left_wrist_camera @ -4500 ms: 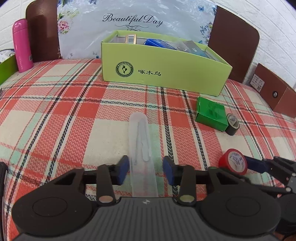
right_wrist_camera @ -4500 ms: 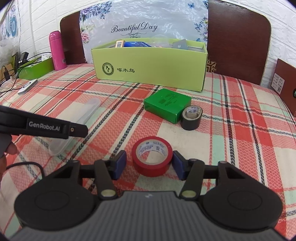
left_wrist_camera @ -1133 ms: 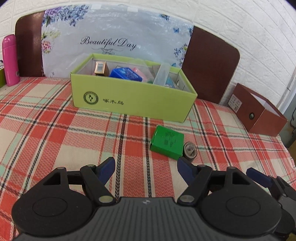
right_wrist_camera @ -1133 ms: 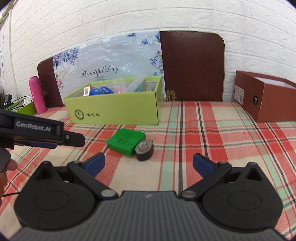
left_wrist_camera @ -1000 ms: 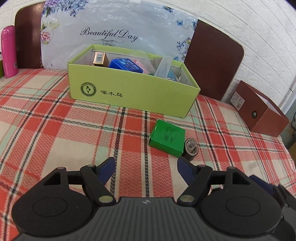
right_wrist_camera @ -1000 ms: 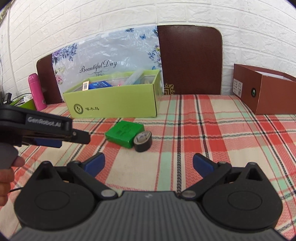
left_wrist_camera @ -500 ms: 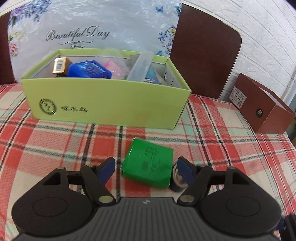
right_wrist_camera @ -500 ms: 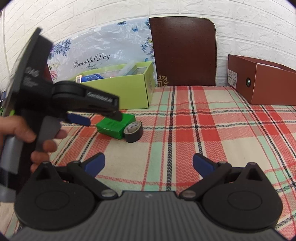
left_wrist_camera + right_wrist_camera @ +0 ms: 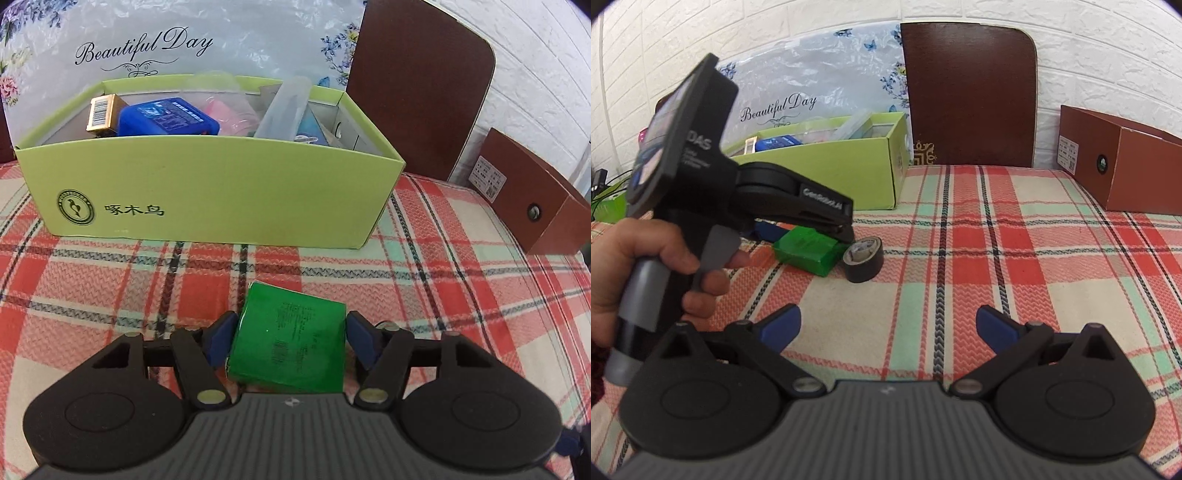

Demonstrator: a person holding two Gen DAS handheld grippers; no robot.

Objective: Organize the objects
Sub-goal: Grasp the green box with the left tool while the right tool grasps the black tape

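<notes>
**Left gripper straddles the green box; right gripper spread wide**

In the left wrist view, the left gripper [image 9: 286,338] sits low at centre frame with its blue pads on either side of the green box [image 9: 288,349]. The pads are right at the box's edges, but whether they press it or only flank it cannot be told. The box lies flat on the plaid cloth [image 9: 110,288]. Just to its right, in the right wrist view, a black tape roll [image 9: 863,259] stands beside it, close enough that touching cannot be ruled out.

Above the green box, in the upper half of the left view, stands the lime carton [image 9: 207,195], open-topped, holding a blue pack [image 9: 166,118], a barcoded item [image 9: 101,112], something pink and a clear plastic case [image 9: 286,107] leaning on its rim. A brown box [image 9: 532,206] sits at the right edge.

The right gripper [image 9: 888,326] is at lower centre of its own view, released, fingers far apart over bare cloth, holding nothing. A hand [image 9: 631,266] at left frame grips the left tool's handle.
</notes>
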